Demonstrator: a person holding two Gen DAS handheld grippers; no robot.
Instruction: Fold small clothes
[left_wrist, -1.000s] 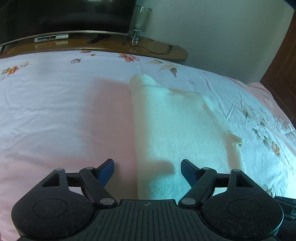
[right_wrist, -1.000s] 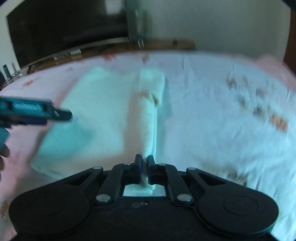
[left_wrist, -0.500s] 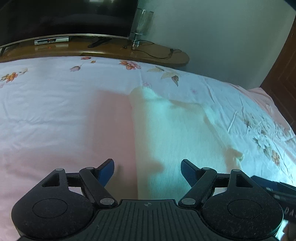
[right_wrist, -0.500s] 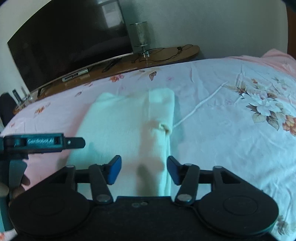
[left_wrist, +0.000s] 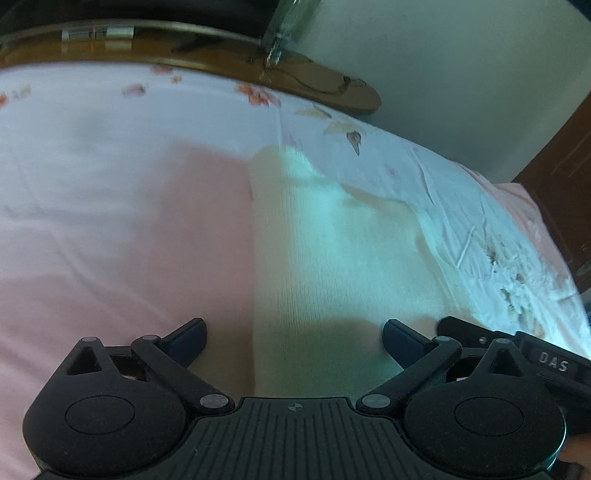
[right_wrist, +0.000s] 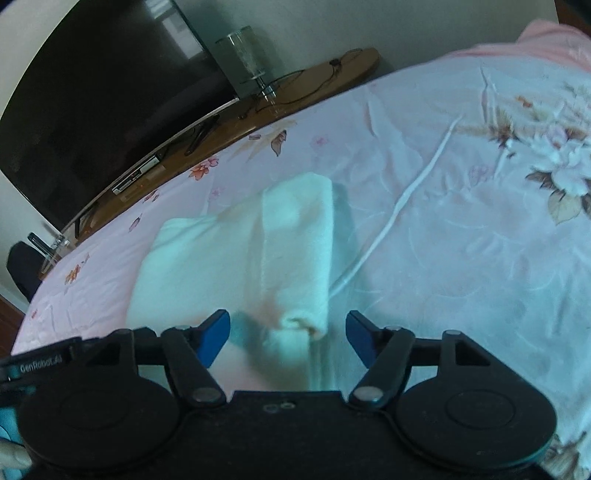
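Observation:
A cream knitted garment (left_wrist: 332, 258) lies flat on the floral bedsheet (left_wrist: 110, 203), with one side folded in over its body (right_wrist: 295, 243). My left gripper (left_wrist: 294, 341) hovers over its near edge; its jaws are opening wide and the pads press on nothing. In the right wrist view my right gripper (right_wrist: 288, 334) hangs above the folded sleeve end, its jaws opening, with the cloth below them and free. The right gripper's body (left_wrist: 517, 354) shows at the lower right of the left wrist view. The left gripper's side (right_wrist: 40, 365) shows at the right wrist view's left edge.
A wooden TV stand (right_wrist: 295, 92) runs along the bed's far side, carrying a large dark television (right_wrist: 103, 92), a glass lamp (right_wrist: 247, 55) and cables. A dark wooden door (left_wrist: 565, 177) stands at the right. The sheet (right_wrist: 461, 221) spreads wide to the right of the garment.
The right gripper let go of the folded sleeve and opened, then drew back. The left gripper opened wider and moved slightly closer over the garment's near edge.

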